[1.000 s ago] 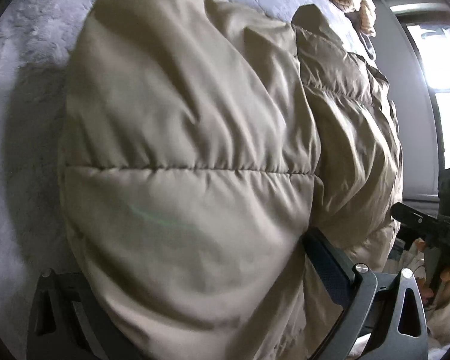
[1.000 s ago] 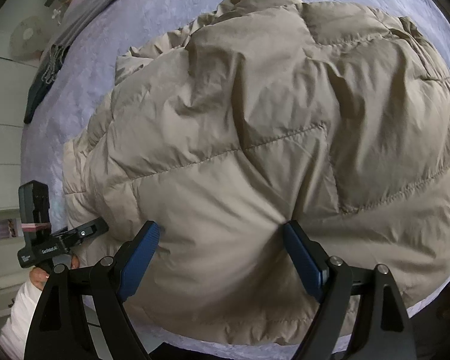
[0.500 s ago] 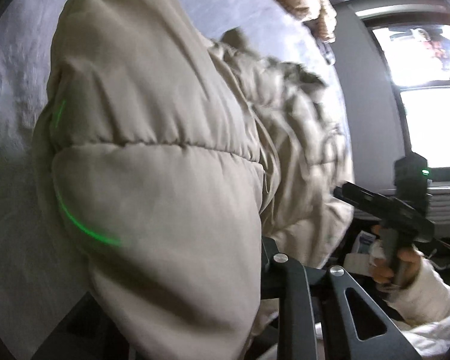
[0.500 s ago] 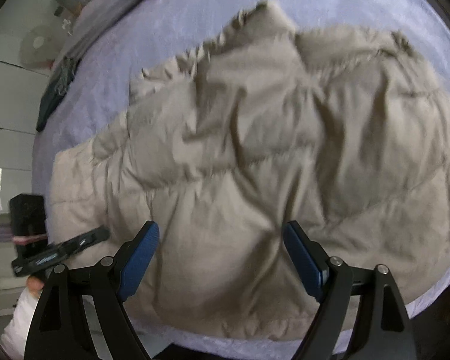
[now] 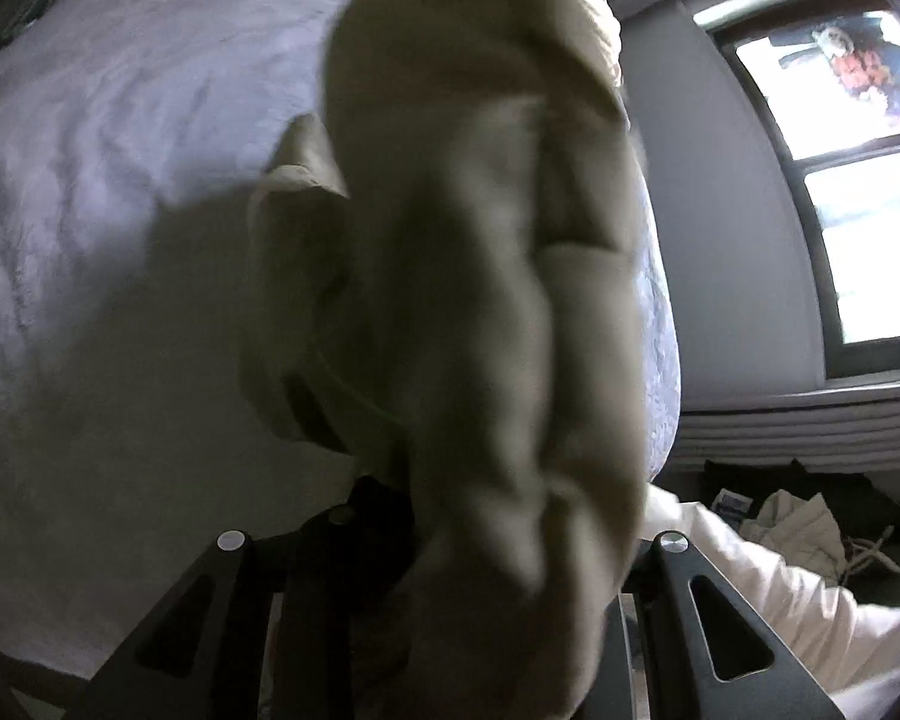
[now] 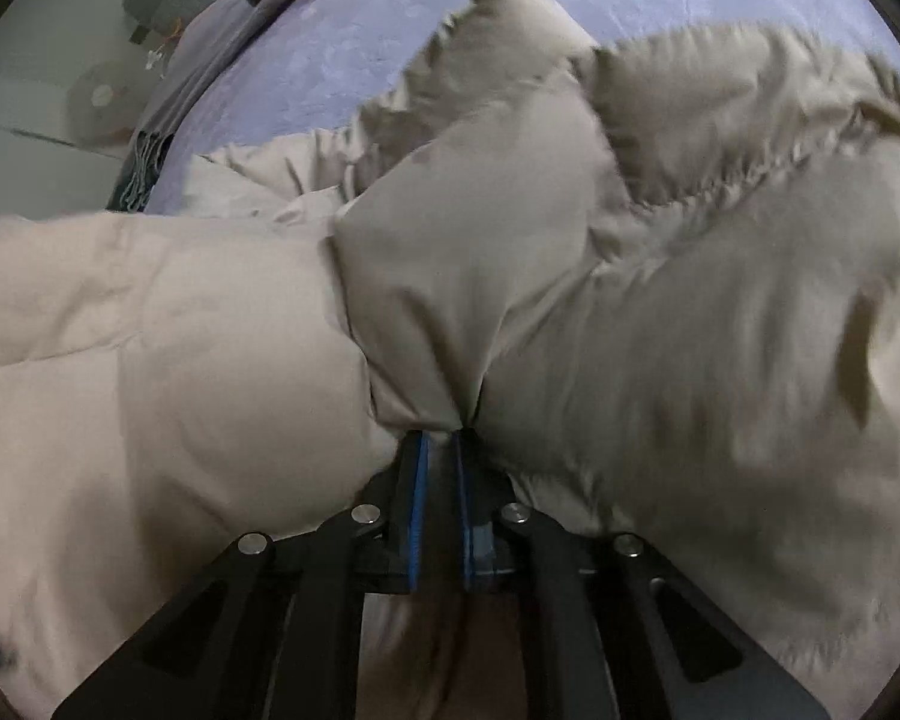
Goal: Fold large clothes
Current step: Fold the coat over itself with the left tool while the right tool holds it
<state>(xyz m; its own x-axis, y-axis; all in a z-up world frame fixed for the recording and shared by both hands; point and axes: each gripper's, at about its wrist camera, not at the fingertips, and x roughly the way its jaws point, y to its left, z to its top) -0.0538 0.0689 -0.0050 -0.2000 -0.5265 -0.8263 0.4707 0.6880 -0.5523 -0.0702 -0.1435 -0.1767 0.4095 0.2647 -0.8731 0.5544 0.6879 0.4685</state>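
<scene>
A beige puffer jacket (image 6: 630, 300) lies spread on a lilac bedspread (image 6: 390, 30). My right gripper (image 6: 441, 438) is at the jacket's near edge. Its jaws are closing, and the blue pads (image 6: 417, 480) stand almost together with a fold of fabric pinched at their tips. In the left wrist view a bunched part of the jacket (image 5: 480, 240) hangs lifted above the bedspread (image 5: 120, 150) and casts a shadow on it. My left gripper (image 5: 498, 516) is shut on this part. The fabric hides its fingertips.
A bright window (image 5: 858, 180) and a grey wall stand to the right of the bed. Loose clothes and clutter (image 5: 810, 516) lie on the floor below it. A white sleeve (image 5: 780, 600) shows at the lower right. A fringed grey throw (image 6: 144, 162) hangs at the bed's far left edge.
My left gripper has shut on the jacket and risen, lifting that part off the bed. My right gripper went from wide open over the hem to nearly closed on a fold.
</scene>
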